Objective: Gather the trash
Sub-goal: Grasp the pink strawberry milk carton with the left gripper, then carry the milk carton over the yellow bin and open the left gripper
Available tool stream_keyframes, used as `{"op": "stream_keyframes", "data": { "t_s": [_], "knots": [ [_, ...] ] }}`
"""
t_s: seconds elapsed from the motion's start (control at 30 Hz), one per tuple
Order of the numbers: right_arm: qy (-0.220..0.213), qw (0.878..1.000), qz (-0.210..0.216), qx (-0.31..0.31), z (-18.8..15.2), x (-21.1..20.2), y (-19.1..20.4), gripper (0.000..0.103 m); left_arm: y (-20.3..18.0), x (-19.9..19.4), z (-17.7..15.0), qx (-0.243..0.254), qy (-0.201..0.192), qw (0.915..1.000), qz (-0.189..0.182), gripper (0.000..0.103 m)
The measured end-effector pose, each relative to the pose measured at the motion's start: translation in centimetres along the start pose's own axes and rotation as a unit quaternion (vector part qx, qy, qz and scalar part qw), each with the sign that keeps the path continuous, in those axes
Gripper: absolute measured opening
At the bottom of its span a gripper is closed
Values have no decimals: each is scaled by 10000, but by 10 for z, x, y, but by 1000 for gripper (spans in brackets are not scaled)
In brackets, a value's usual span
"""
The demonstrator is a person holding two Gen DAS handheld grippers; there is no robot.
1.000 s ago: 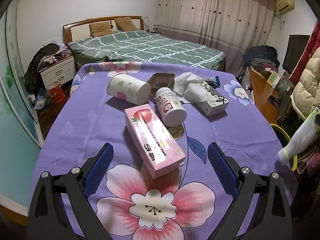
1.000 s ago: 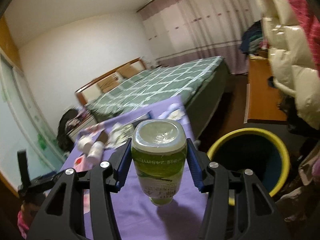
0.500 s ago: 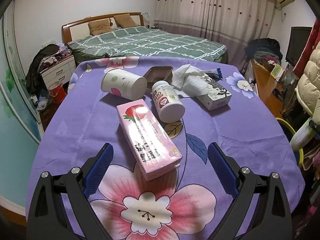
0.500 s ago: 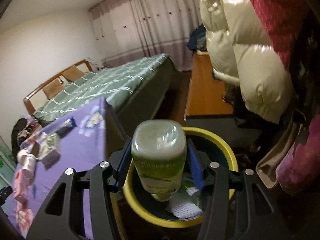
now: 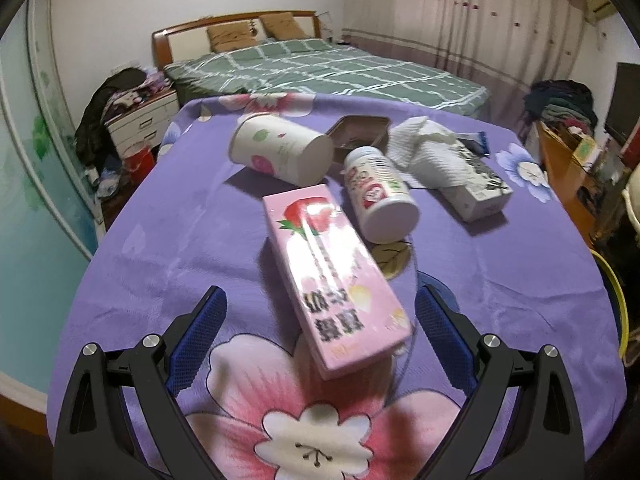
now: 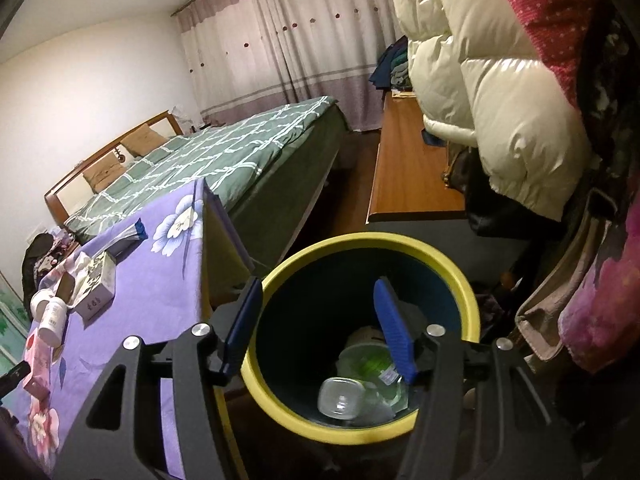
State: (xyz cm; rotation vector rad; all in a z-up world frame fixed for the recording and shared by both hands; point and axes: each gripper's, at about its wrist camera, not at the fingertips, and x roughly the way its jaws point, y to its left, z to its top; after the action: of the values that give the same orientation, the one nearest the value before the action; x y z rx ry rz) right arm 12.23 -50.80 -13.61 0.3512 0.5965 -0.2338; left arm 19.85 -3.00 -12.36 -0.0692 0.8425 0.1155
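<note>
A pink carton (image 5: 332,268) lies on the purple flowered tablecloth (image 5: 180,240), between the fingers of my open left gripper (image 5: 318,322), untouched. Behind it lie a white bottle (image 5: 380,196), a paper cup (image 5: 280,152), a brown tin (image 5: 360,130), crumpled tissue (image 5: 424,152) and a small box (image 5: 476,188). My right gripper (image 6: 320,320) is open and empty above the yellow-rimmed bin (image 6: 456,280). The green bottle (image 6: 372,364) lies in the bin with a clear container (image 6: 340,396).
The bin stands on the floor just off the table's right edge (image 6: 204,264). A wooden desk (image 6: 408,176) and hanging puffy coats (image 6: 500,92) are close on the right. A bed (image 5: 320,72) is beyond the table, a nightstand (image 5: 140,116) at left.
My right gripper opened and the green bottle dropped into the bin. My left gripper moved forward, so the pink carton now lies between its fingers.
</note>
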Motion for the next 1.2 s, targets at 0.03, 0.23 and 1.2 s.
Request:
{"op": "stream_keyframes", "data": {
  "t_s": [0.03,0.23,1.2],
  "knots": [
    [13,10000,14,-13,0,1,1,55,2,5,2,-46,36,10000,40,94],
    [105,9999,79,-49,-2,7,7,55,3,26,17,-157,189,9995,180,94],
    [298,9986,345,253,-5,8,-17,56,-20,31,19,434,767,9958,-257,54]
  ]
}}
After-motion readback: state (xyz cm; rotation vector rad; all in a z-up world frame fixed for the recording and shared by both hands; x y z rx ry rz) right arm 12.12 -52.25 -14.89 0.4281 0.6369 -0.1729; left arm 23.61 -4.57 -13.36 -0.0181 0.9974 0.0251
